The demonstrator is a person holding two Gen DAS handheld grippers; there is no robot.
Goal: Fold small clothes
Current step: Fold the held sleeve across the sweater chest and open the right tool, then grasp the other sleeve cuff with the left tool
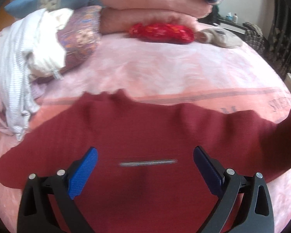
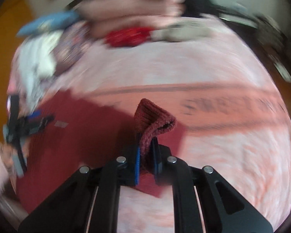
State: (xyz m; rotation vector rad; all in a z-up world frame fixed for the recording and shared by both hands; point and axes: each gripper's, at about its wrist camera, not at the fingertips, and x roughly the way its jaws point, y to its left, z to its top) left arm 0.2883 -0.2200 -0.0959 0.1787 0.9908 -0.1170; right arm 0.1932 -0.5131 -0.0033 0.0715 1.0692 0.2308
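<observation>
The right gripper (image 2: 146,155) is pinching a knitted end of the dark red garment (image 1: 145,132), jaws nearly closed on it. The left gripper (image 1: 145,153) is hanging wide apart over the garment, holding nothing. The garment is lying spread at the near edge of the pink bed cover (image 1: 164,68). Judged step: folding a sleeve inward; next, carrying the end across the body and releasing it. Other clothes (image 1: 19,62) are lying piled at the far left.
</observation>
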